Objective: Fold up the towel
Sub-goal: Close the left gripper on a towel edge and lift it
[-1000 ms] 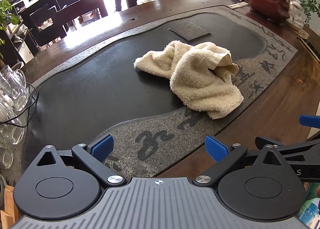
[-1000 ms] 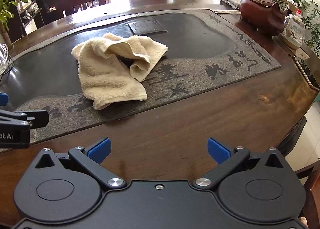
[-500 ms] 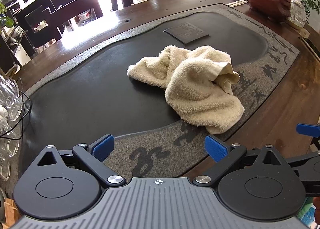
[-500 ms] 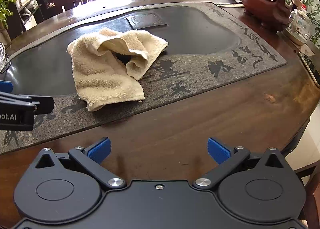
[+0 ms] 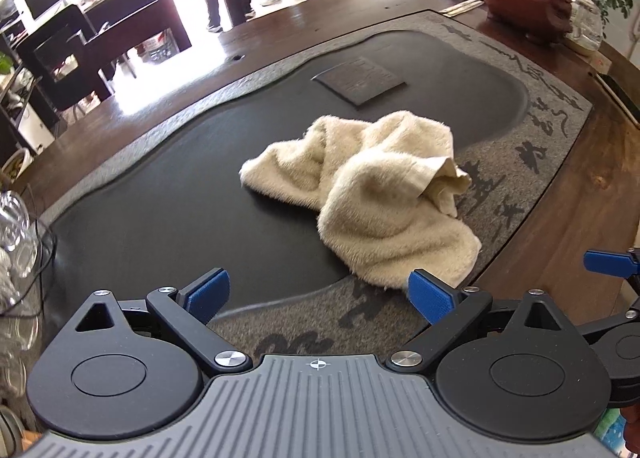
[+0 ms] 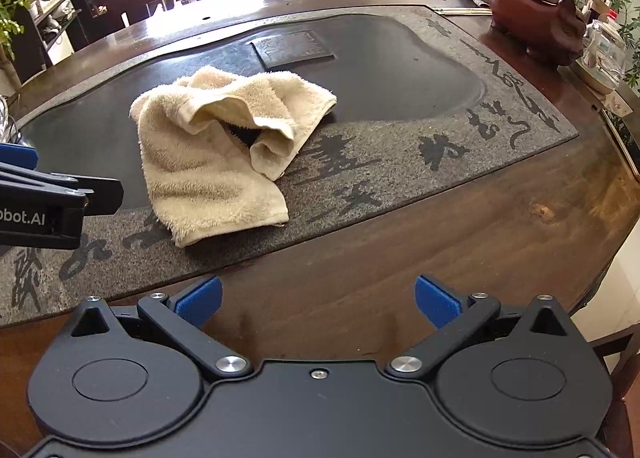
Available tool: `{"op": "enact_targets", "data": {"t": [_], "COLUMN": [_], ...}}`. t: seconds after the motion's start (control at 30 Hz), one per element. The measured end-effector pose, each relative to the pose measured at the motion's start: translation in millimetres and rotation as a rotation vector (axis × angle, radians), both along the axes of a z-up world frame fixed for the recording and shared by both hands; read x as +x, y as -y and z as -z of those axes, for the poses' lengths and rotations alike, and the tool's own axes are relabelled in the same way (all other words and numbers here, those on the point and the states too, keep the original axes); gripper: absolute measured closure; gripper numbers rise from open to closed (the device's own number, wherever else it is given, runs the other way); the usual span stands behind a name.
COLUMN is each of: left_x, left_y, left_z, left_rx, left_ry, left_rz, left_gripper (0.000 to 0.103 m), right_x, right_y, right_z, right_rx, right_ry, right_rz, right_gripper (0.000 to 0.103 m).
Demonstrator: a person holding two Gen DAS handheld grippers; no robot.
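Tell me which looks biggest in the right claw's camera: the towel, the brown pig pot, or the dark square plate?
Largest to smallest, as they look in that view:
1. Towel
2. Pig pot
3. Square plate

The pot and plate look close in size, and both sit farther away than the towel, so their true order is unsure.

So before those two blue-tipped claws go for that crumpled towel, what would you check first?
1. Left gripper open and holding nothing: ok.
2. Right gripper open and holding nothing: ok.
3. Towel in plain view of both cameras: ok.
4. Towel lying flat: not ok, it is bunched, with one edge rolled over.
5. Nearest corner free to pinch: ok.
6. All four corners located: cannot tell, folds hide some.
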State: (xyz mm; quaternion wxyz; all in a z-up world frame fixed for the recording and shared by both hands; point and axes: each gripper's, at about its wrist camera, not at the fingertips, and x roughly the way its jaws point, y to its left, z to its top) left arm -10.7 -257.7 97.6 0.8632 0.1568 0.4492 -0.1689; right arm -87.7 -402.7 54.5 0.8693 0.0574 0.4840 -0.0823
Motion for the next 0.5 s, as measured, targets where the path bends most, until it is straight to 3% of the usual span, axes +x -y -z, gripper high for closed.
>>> {"op": "enact_targets", "data": {"t": [0.5], "left_x": [12], "left_y": [40], "left_z": [-15], "left_rx": [0.001], "left_ry": [0.03], "left_rz": [0.153], "left_gripper": [0.012], "right_x": [0], "right_y": [6], "right_z": [1], "right_rx": [0.016], "right_ry": [-0.003], "right_rz": [0.016], "right_gripper": [0.0]}}
